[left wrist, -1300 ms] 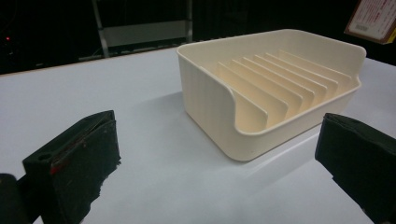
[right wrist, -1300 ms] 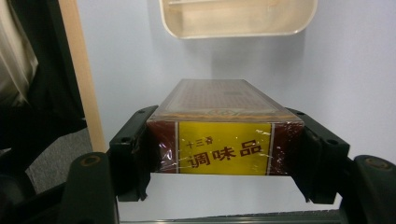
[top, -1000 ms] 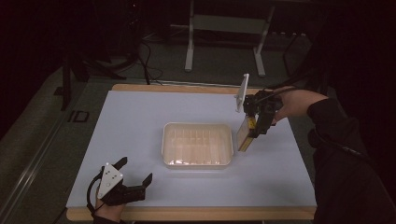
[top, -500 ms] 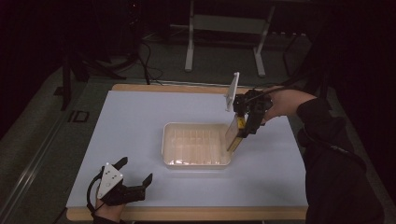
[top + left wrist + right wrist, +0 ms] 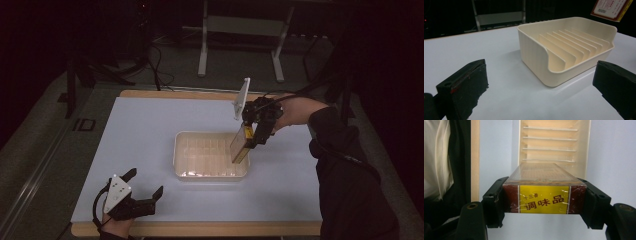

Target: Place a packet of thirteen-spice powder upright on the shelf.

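A cream slotted tray (image 5: 177,152) sits mid-table, its thin dividers running across it (image 5: 534,50) (image 5: 584,150). My right gripper (image 5: 250,142) is shut on a flat box (image 5: 240,146) wrapped in film, dark red with a yellow label (image 5: 544,202). The box hangs tilted over the tray's right end, and its corner (image 5: 611,8) shows at the upper right of the left gripper view. Both black jaws press on the box's short sides in the right gripper view. My left gripper (image 5: 145,185) rests near the front left of the table, open, with nothing between its jaws.
The pale blue mat (image 5: 150,130) covers the wooden table, whose front edge (image 5: 200,229) shows below it. A person's dark sleeve (image 5: 345,165) reaches in from the right. Dark floor and a metal stand (image 5: 240,30) lie beyond the table.
My right gripper has carried the box leftward, from beside the tray's right edge to over its right end. The left gripper has stayed put.
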Available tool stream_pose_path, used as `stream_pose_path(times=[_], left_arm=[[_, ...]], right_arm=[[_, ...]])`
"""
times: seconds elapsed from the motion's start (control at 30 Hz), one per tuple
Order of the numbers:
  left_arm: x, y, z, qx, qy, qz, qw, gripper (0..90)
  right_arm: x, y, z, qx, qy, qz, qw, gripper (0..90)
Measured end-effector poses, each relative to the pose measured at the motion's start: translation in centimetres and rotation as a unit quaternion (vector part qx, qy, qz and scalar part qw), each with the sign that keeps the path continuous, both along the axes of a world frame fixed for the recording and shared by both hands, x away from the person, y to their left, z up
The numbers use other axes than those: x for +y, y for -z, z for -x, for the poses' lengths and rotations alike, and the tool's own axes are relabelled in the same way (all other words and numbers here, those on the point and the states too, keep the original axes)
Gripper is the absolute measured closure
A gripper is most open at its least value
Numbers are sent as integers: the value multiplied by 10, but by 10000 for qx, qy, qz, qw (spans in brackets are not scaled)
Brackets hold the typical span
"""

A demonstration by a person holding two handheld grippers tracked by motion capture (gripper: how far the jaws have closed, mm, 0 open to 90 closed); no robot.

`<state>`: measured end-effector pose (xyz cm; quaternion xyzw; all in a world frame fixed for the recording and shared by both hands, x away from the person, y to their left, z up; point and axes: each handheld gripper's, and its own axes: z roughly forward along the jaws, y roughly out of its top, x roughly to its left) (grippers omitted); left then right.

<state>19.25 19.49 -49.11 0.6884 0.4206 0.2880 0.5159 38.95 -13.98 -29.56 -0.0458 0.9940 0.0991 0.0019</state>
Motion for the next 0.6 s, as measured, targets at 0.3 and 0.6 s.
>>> stream_pose_path(times=[0.3, 0.6], left_arm=[[0, 0, 0, -14, 8, -11, 10000, 0], [-1, 0, -1, -13, 24, -24, 10000, 0]], right_arm=[[-6, 6, -5, 3, -104, -318, 9994, 318], [-14, 25, -17, 88, -12, -481, 9988, 318]])
